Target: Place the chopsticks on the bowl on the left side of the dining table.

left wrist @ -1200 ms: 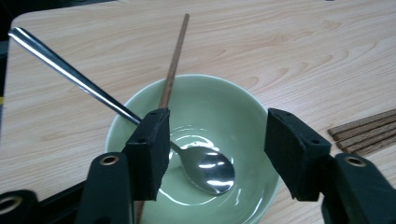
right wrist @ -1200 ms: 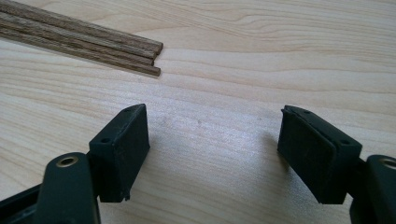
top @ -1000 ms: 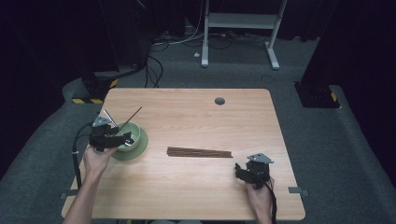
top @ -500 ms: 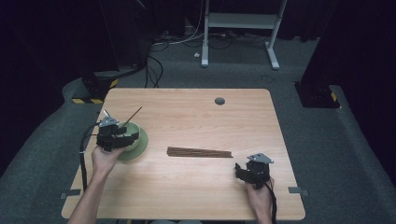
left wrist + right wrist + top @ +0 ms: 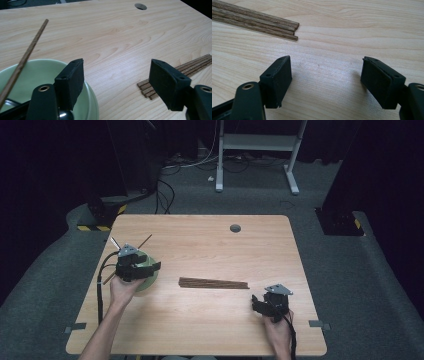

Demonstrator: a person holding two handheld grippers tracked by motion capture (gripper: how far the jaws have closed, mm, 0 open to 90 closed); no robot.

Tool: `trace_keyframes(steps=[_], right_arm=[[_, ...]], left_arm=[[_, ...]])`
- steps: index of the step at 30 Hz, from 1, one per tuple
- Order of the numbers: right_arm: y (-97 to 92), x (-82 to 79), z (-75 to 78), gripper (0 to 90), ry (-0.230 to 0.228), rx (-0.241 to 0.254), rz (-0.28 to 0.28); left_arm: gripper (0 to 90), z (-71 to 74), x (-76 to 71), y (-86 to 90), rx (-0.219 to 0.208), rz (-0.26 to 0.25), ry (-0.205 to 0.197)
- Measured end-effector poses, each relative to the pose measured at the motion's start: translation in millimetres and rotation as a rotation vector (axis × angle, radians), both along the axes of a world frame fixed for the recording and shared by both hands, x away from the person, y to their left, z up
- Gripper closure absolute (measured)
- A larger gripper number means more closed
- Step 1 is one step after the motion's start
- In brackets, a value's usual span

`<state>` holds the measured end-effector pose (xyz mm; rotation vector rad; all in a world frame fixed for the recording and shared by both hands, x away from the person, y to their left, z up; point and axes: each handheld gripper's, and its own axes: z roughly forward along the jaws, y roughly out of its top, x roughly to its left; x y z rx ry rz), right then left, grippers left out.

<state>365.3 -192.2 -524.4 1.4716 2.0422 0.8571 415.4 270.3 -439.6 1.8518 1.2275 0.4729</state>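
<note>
A thin brown chopstick [image 5: 25, 58] leaned in the pale green bowl [image 5: 45, 68]; the left hand-held gripper [image 5: 117, 82], jaws just widening, gaped empty; the right hand-held gripper [image 5: 325, 82] stood open at four o'clock.

Legible text: none. No label, brand, number or sign can be read on any surface in view.

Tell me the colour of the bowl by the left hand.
Pale green; the bowl shows best in the left gripper view.
</note>
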Motion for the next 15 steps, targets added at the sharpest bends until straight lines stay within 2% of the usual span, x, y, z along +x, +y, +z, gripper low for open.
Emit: trace_keyframes(steps=[3, 6, 9, 12, 15], right_arm=[[0.0, 0.0, 0.0, 24.3, 0.000, 0.000, 0.000], [0.0, 0.0, 0.0, 24.3, 0.000, 0.000, 0.000], [0.0, 0.0, 0.0, 24.3, 0.000, 0.000, 0.000], [0.0, 0.0, 0.0, 24.3, 0.000, 0.001, 0.000], [0.0, 0.0, 0.1, 24.3, 0.001, 0.001, 0.000]], left_arm=[[28.1, -0.7, 1.4, -6.7, -0.002, -0.003, -0.001], [27.2, -1.1, 3.3, -13.5, -0.024, -0.016, 0.001], [25.8, 0.1, 6.8, -24.8, 0.010, -0.028, 0.004], [24.0, 0.3, 8.4, -38.9, 0.045, -0.076, -0.019], [22.5, -3.2, 11.8, -53.0, 0.048, -0.117, -0.019]])
